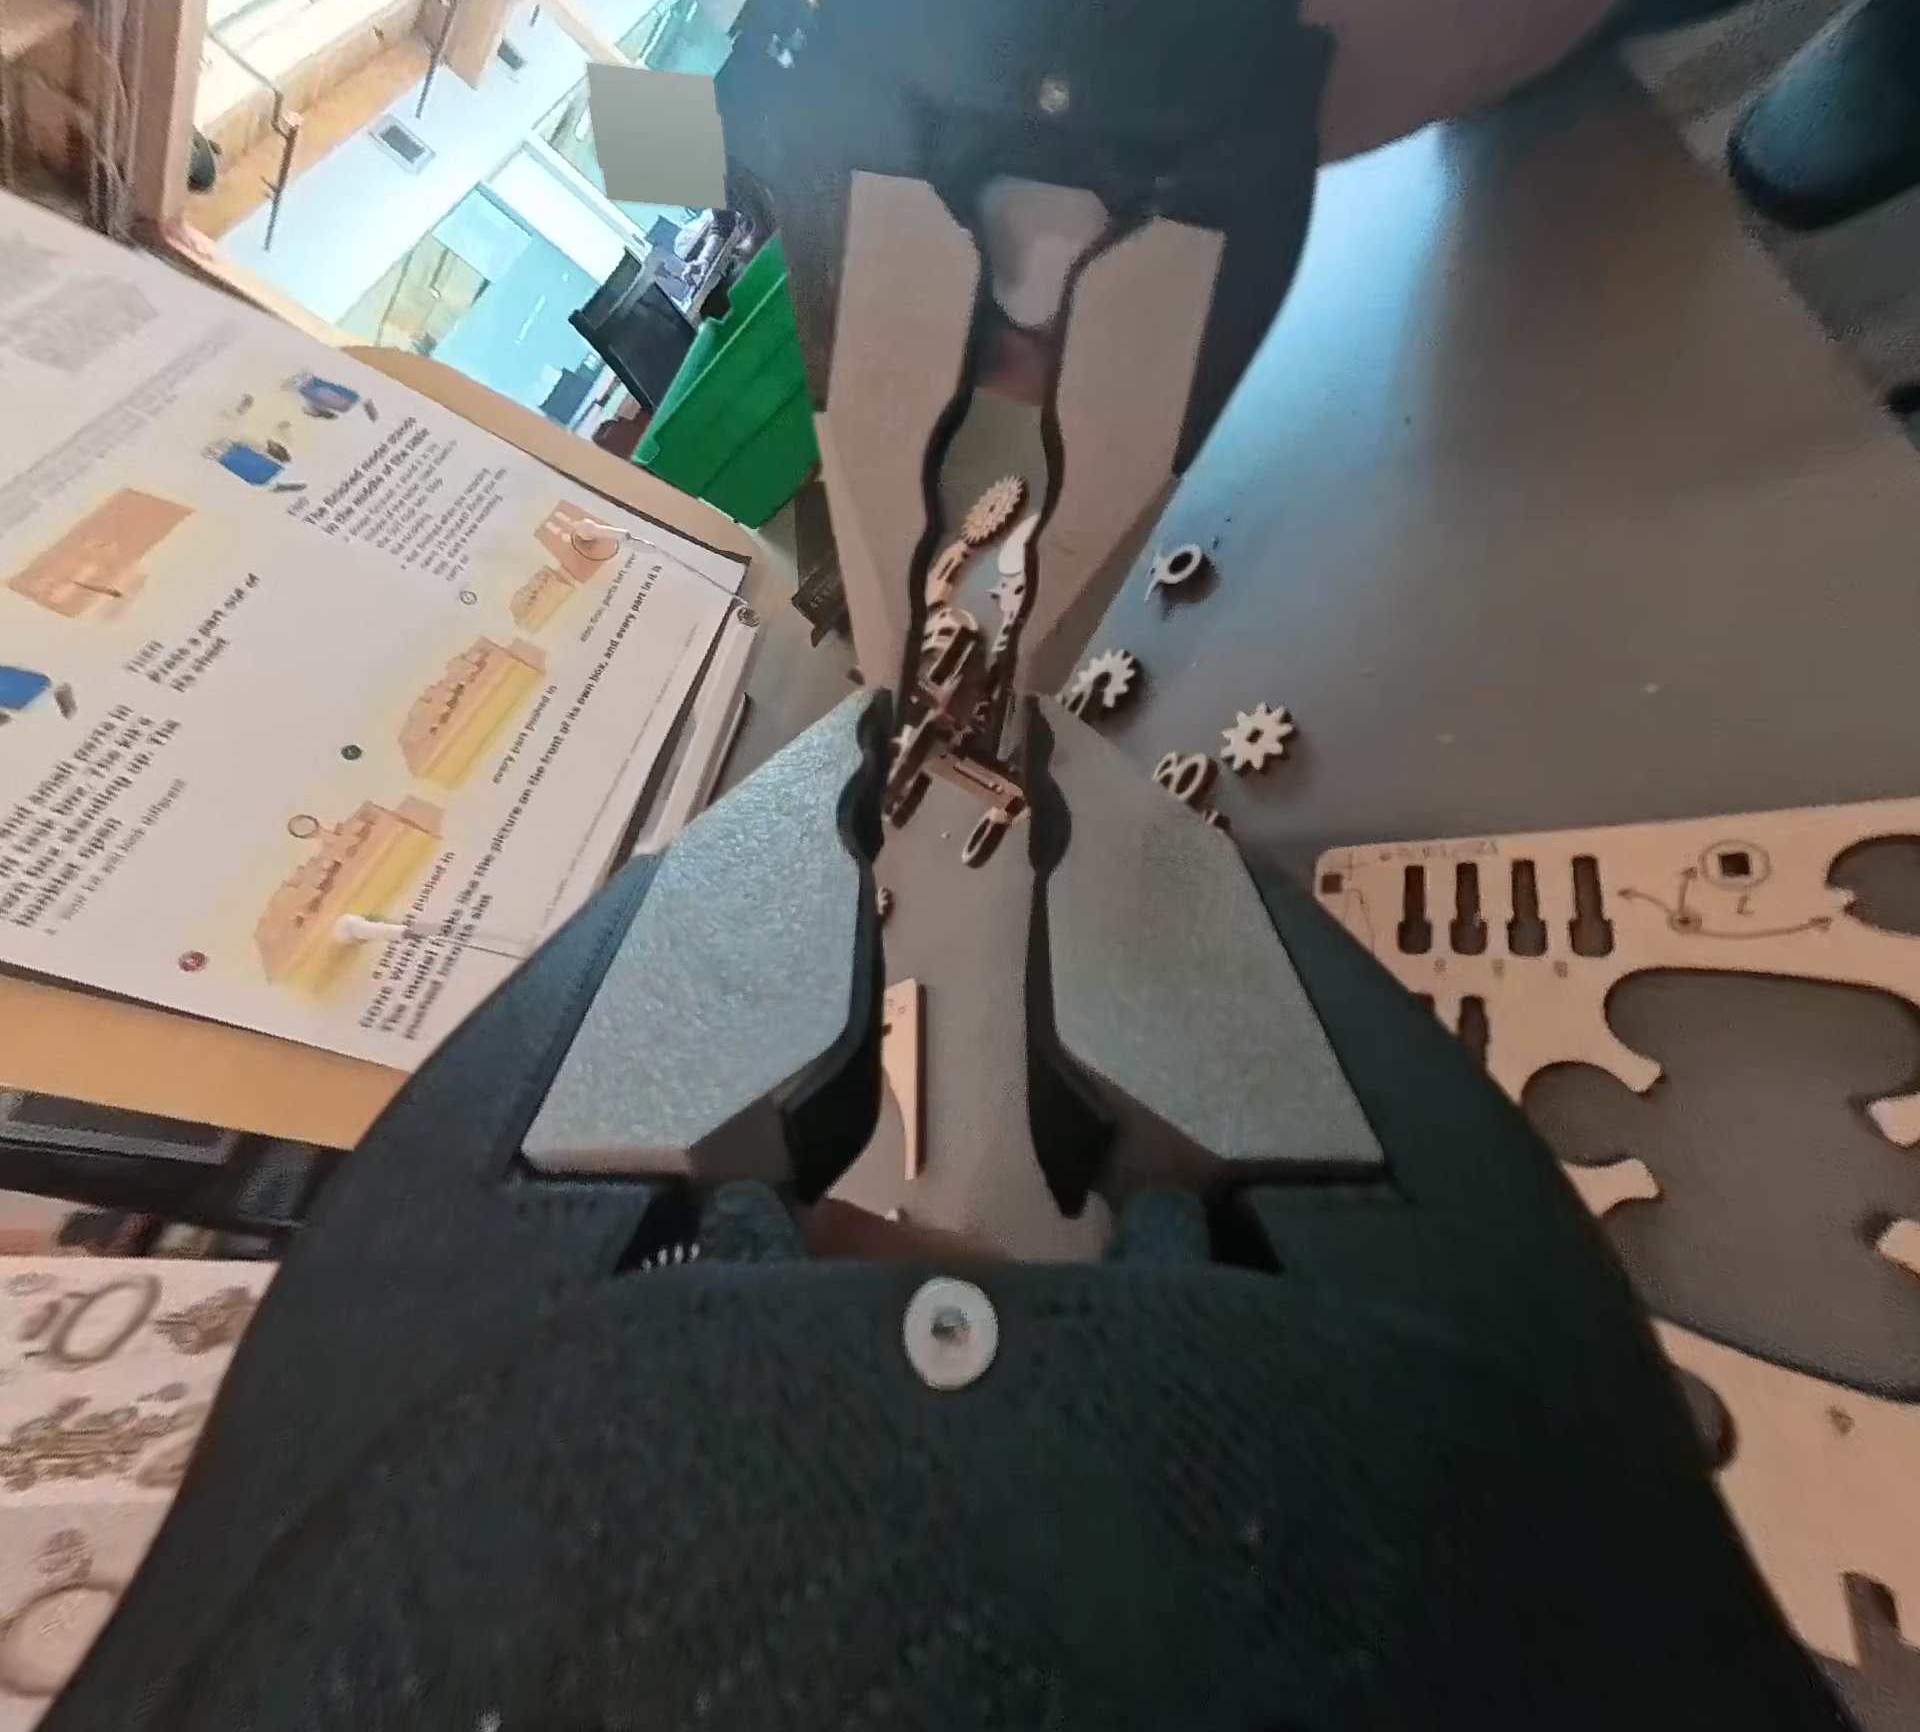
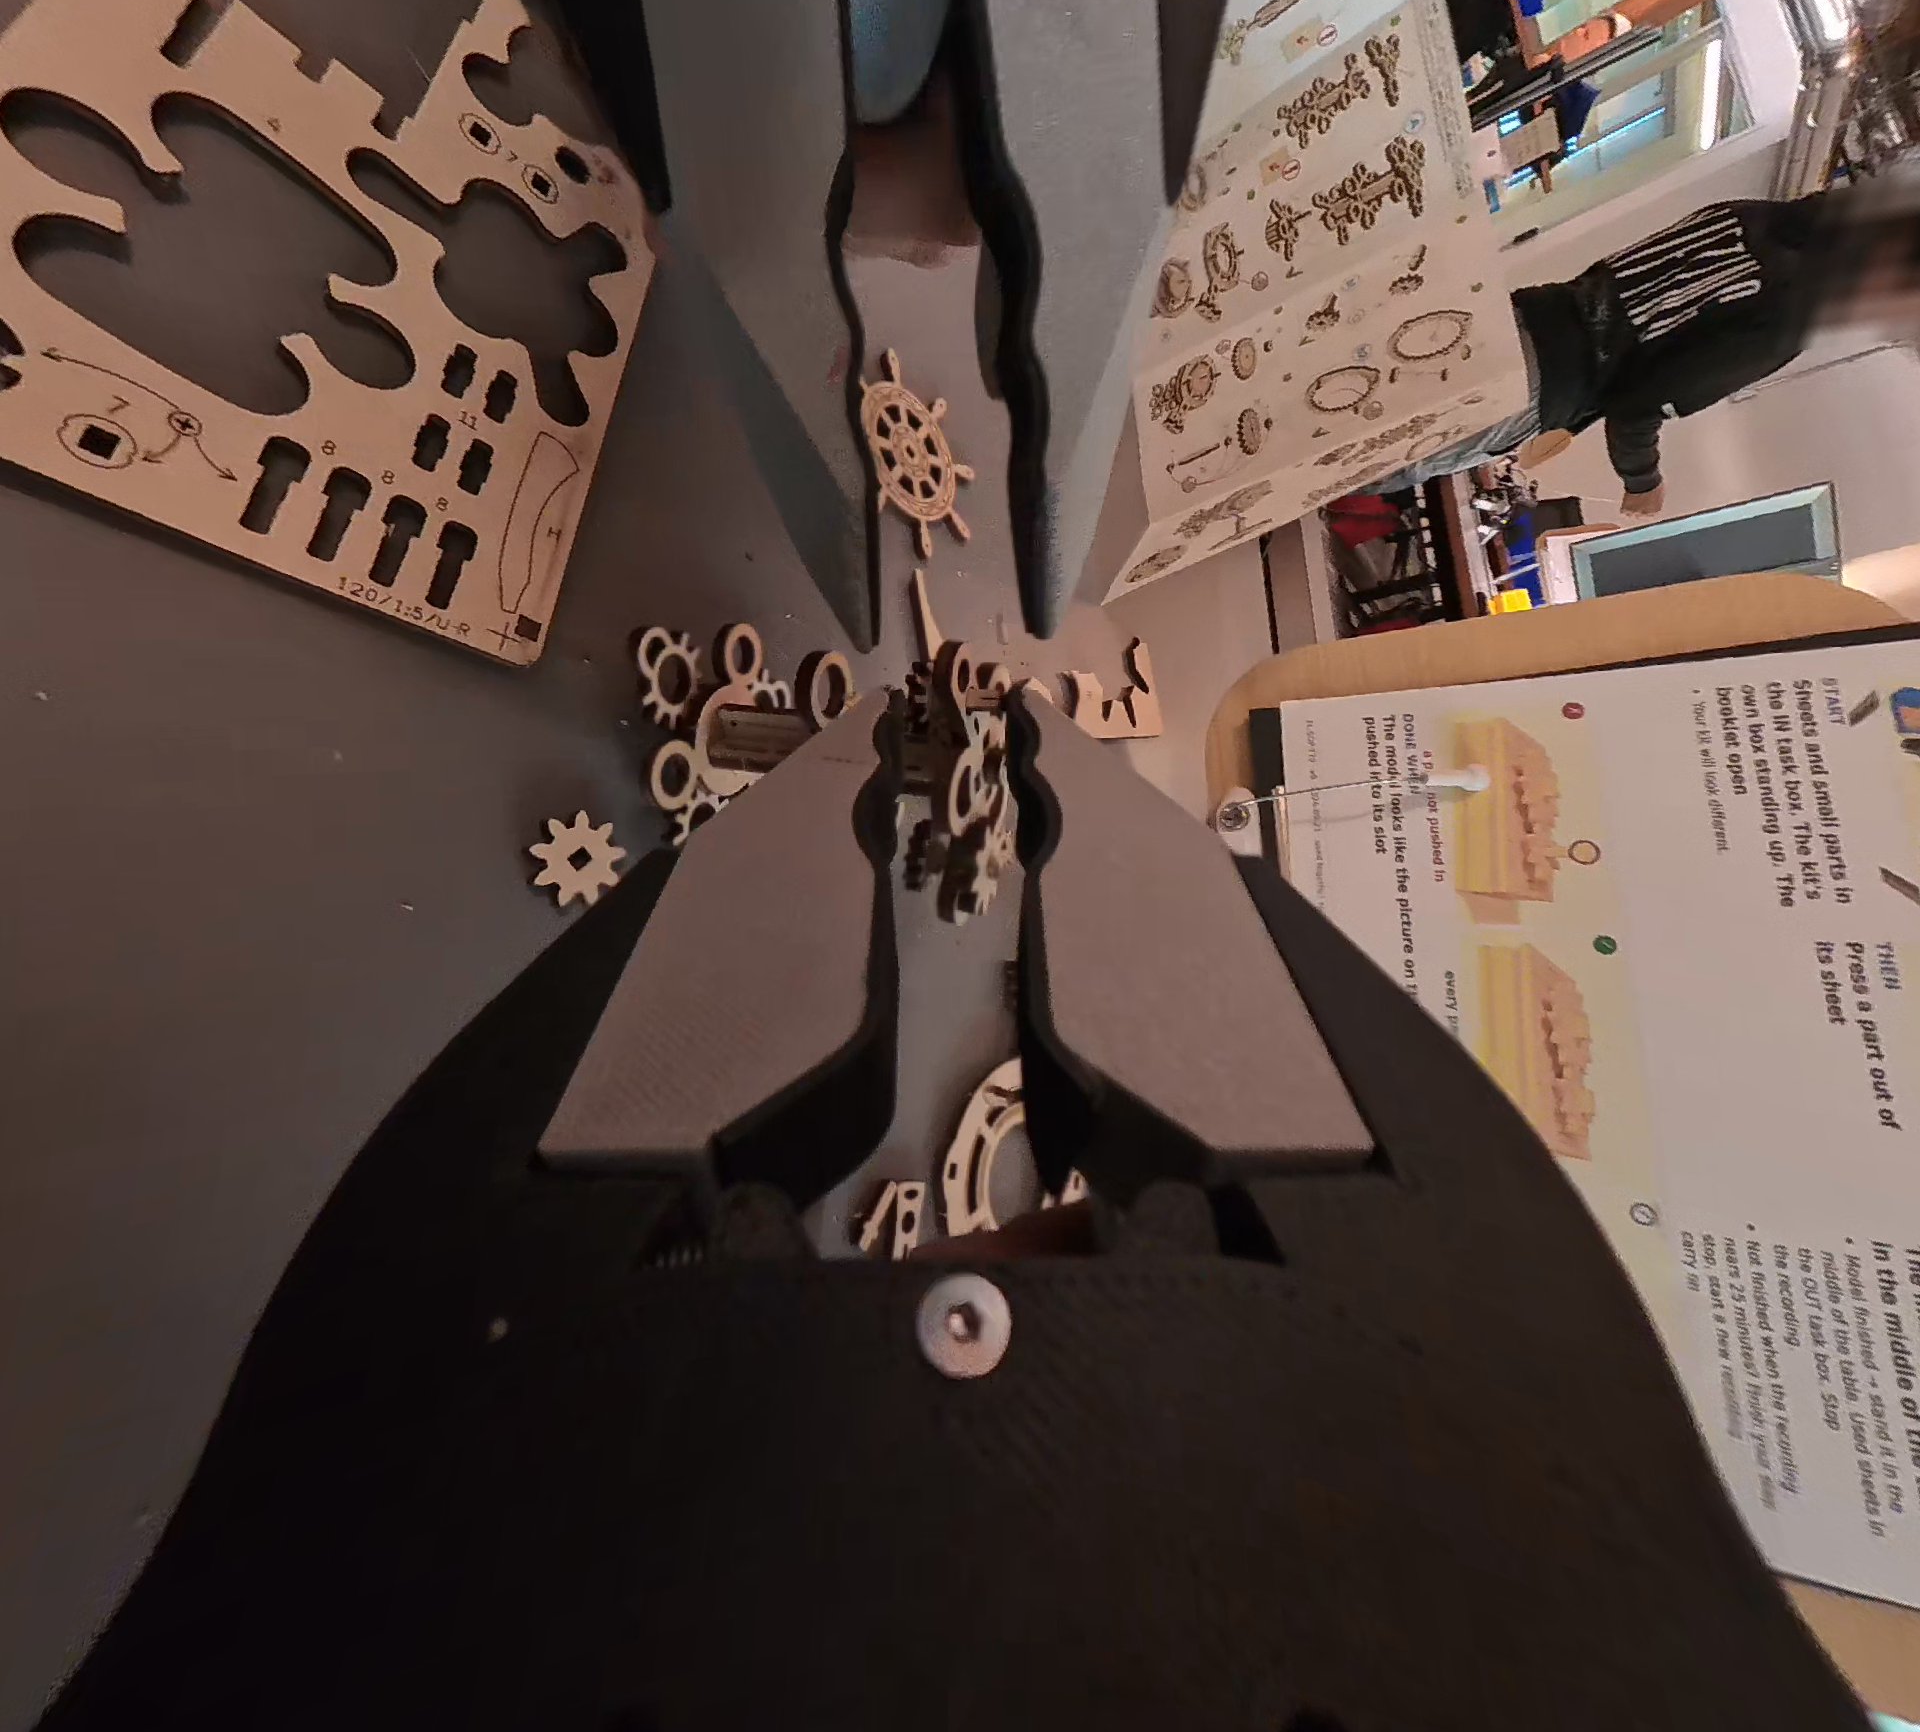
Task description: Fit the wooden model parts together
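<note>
A small wooden model assembly (image 1: 951, 737) of gears and plates hangs above the grey table (image 1: 1558, 456), held between the two grippers, which face each other tip to tip. My left gripper (image 1: 956, 721) is shut on its near end. My right gripper (image 2: 951, 706) is shut on the assembly (image 2: 961, 799) from the other side. The right gripper also shows from above in the left wrist view (image 1: 956, 680). The left gripper also shows in the right wrist view (image 2: 951, 633). The contact points are partly hidden by the fingers.
A punched-out wooden sheet (image 1: 1662, 965) (image 2: 260, 248) lies beside the grippers. Loose gears (image 1: 1257, 737) (image 2: 577, 856), a ship's wheel (image 2: 914, 456), a ring part (image 2: 987, 1152) and a gear cluster (image 2: 727, 726) lie on the table. An instruction sheet on a clipboard (image 1: 312, 643) (image 2: 1610, 955) and an open booklet (image 2: 1330, 228) lie nearby.
</note>
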`<state>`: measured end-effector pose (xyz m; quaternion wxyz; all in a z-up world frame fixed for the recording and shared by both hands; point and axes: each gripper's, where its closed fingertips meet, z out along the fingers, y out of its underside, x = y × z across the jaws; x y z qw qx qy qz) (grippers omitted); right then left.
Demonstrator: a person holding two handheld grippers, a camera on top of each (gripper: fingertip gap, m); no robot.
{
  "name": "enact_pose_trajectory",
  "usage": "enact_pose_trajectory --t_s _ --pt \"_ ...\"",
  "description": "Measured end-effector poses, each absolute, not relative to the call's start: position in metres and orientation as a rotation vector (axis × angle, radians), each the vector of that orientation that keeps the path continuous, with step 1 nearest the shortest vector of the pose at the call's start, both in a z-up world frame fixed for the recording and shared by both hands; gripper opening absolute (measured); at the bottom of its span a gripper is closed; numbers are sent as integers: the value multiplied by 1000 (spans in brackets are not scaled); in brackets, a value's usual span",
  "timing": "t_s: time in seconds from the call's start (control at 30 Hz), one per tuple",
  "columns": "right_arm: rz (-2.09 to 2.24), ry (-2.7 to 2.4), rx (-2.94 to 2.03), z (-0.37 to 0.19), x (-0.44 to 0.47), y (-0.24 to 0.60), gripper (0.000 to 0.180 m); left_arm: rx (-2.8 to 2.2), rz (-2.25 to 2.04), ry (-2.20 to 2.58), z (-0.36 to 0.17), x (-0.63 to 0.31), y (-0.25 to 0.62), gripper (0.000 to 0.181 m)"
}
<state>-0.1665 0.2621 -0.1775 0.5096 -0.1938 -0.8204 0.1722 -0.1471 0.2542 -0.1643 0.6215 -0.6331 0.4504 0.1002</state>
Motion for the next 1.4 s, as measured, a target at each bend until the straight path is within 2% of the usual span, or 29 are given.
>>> enact_pose_trajectory --t_s 0.3,0.5,0.77,0.93,1.17,1.4 --pt "353 -1931 -448 -174 -170 264 15 -1769 -119 795 -176 -163 265 28" --pt "344 -1918 -438 -173 -171 264 15 -1794 -250 728 -173 -159 264 34" --pt "283 -1897 -453 -174 -174 273 15 -1844 -270 617 -173 -171 270 23" --pt "293 -1888 -449 -172 -174 271 15 -1845 -375 600 -171 -166 267 9" --pt "294 -1895 -450 -174 -174 270 15 -1867 -486 564 -176 -161 267 17" --pt "295 -1900 -454 -175 -174 270 15 -1842 -445 575 -175 -158 270 11"
